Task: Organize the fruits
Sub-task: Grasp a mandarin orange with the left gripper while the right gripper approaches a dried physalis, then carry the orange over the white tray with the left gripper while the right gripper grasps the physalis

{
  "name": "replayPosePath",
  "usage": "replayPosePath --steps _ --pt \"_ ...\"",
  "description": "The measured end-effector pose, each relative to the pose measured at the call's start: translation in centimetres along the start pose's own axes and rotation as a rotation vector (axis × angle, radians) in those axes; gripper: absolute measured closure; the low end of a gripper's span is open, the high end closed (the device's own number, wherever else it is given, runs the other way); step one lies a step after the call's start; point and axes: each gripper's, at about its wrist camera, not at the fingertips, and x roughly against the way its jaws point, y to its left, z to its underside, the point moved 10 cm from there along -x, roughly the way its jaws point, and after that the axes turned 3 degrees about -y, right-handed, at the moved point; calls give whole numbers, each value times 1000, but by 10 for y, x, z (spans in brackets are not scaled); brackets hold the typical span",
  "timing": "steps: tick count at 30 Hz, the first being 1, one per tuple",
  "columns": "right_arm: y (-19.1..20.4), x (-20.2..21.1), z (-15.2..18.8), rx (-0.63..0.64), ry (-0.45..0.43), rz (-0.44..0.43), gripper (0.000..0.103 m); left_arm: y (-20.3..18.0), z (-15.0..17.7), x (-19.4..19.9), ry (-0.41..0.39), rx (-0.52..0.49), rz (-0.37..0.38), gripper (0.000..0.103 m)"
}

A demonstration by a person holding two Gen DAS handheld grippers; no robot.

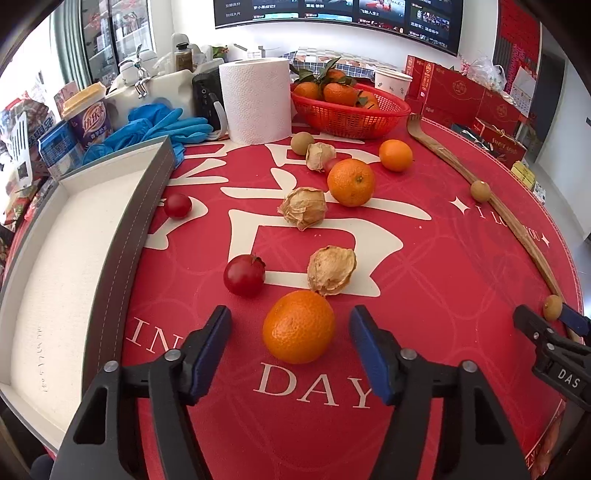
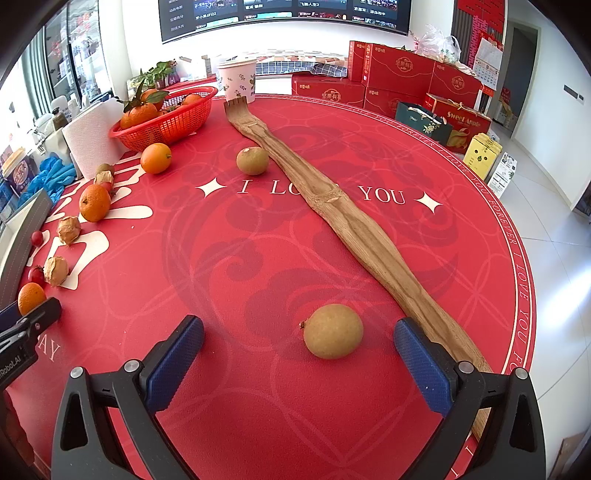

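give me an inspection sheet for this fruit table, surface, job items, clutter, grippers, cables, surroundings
Surface: round red printed table mat.
Job's things: nearest mandarin between the left gripper's jaws, untouched; brown longan between the right gripper's jaws, untouched; cherry tomatoes, husked fruits, empty tray, red basket of mandarins.
Clutter: wooden back scratcher, paper roll, blue gloves.
Grippers: left gripper open; right gripper open.
Cables: nothing seen.
Surroundings: wall screen, red gift boxes.
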Motion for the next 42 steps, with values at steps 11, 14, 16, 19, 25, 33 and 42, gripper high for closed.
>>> replayPosePath --steps 11,14,16,19,25,33,42 --pt "3 -1 -1 5 0 -6 0 15 -7 26 -90 18 43 67" --pt "26 -1 -2 45 2 -56 0 23 -22 46 -168 27 47 66" --pt "52 1 -3 80 -2 -124 0 35 -32 54 -205 59 45 66" --pt "103 2 -5 139 6 -262 0 61 -46 57 -229 105 12 66" --pt "175 -6 -17 193 35 -398 0 116 -65 42 -249 186 -69 66" --pt "210 -14 -20 338 -24 -259 60 161 -57 32 -242 248 -73 66" --pt "216 -7 -22 276 -17 -300 77 190 -53 29 -242 297 -55 66"
